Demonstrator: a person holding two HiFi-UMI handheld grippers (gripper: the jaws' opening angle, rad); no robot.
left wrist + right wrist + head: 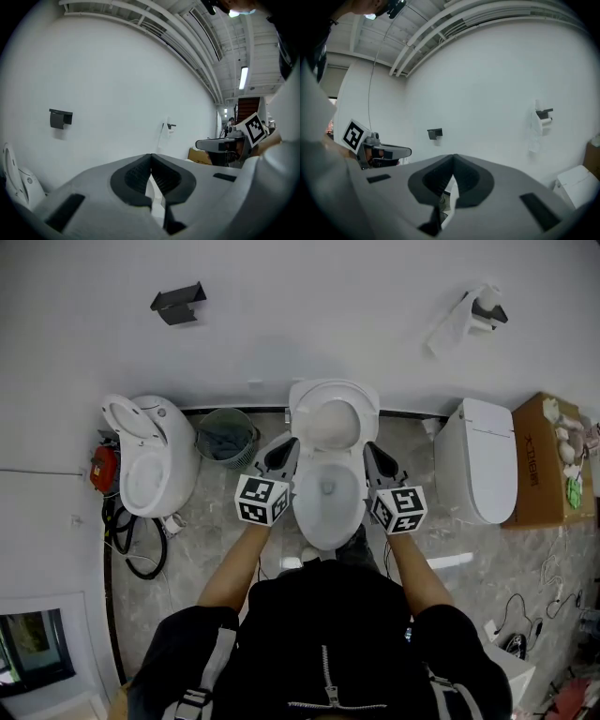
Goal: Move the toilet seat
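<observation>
The middle white toilet has its seat and lid [333,416] standing raised against the wall, above the open bowl [328,498]. My left gripper [288,450] hovers beside the bowl's left rim and my right gripper [370,452] beside its right rim, both pointing at the wall. Neither touches the seat. In the left gripper view the left gripper [151,157] has its jaws shut tip to tip with nothing between them. In the right gripper view the right gripper [453,157] is likewise shut and empty.
A second toilet [150,460] with its lid up stands at the left, and a grey-green waste bin [225,437] sits between the two. A closed toilet [483,460] and a cardboard box [548,460] are at the right. Cables [136,545] lie on the floor at the left.
</observation>
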